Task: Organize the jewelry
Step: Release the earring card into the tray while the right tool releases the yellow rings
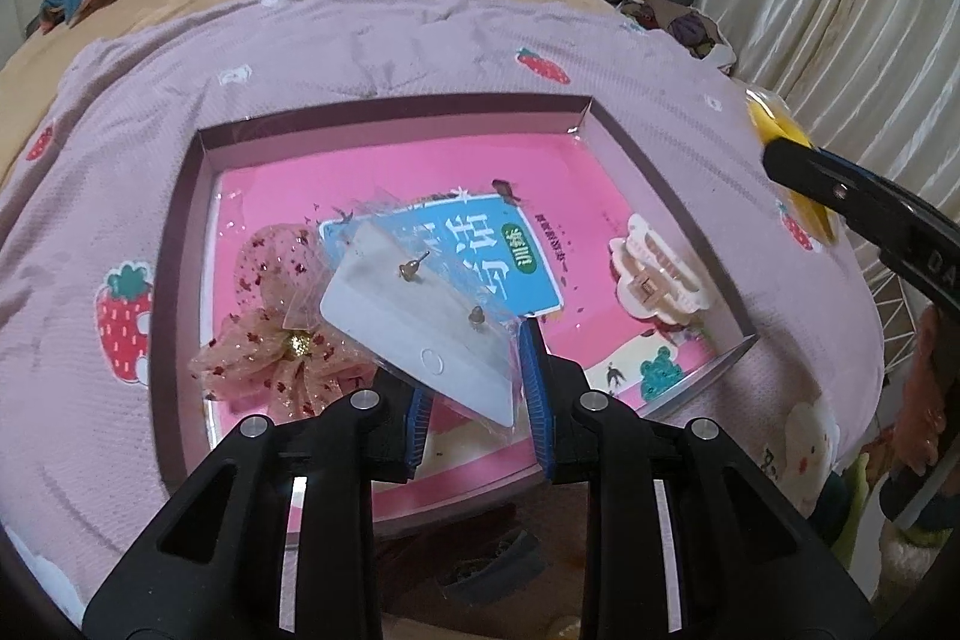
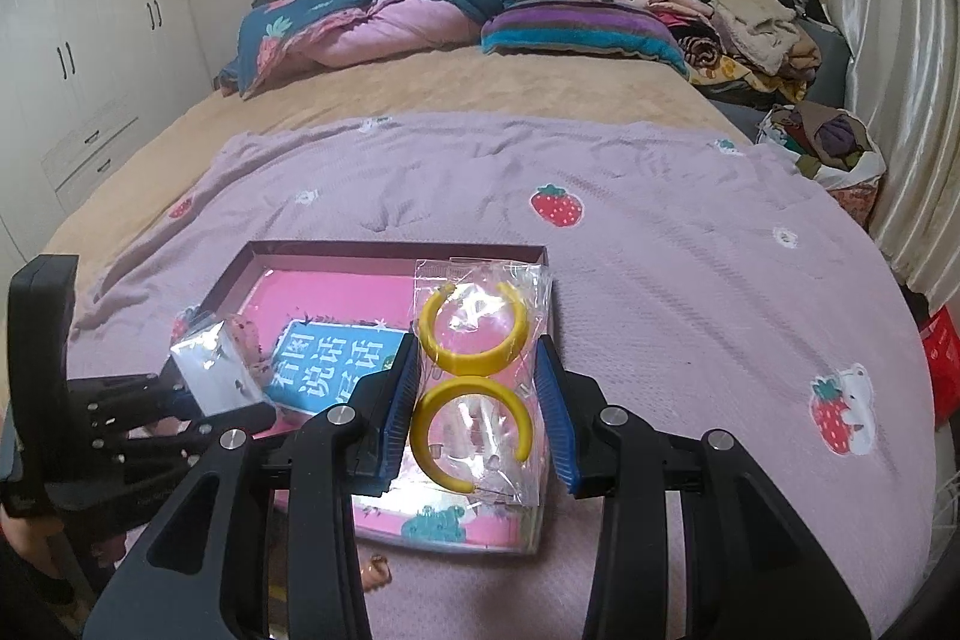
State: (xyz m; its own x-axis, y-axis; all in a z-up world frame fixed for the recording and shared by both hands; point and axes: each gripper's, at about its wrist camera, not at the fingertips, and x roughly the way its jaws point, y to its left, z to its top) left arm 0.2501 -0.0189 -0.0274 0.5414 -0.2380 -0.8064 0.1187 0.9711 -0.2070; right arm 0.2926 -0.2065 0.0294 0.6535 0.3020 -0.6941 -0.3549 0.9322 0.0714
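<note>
left gripper (image 1: 477, 403) reaches forward and down over the near edge of a shallow box (image 1: 384, 118), its black arms angled in from below. its blue-padded fingers (image 1: 536, 388) stand partly spread and pinch the near end of an earring card (image 1: 420, 325), a white card in a clear sleeve that carries two small stud earrings (image 1: 413, 269). the card tilts up and away from the gripper, above the pink printed sheet (image 1: 480, 172) that lines the box. inside the box, a sheer pink hair bow (image 1: 282, 340) lies at the left, touching the card's edge, and a cream claw hair clip (image 1: 657, 274) lies at the right, apart from the card.

right gripper (image 2: 477, 403) is held level above the near right corner of the same box, which rests on a lilac strawberry-print blanket (image 2: 690, 250) spread over the bed. its fingers (image 2: 555, 400) are spread wide around a clear packet (image 2: 480, 370) that holds two yellow open-hoop earrings (image 2: 472, 334). the left finger touches the packet's edge; whether the right finger touches it cannot be told. in the right wrist view the left gripper appears at the lower left with the card in its tips.
</note>
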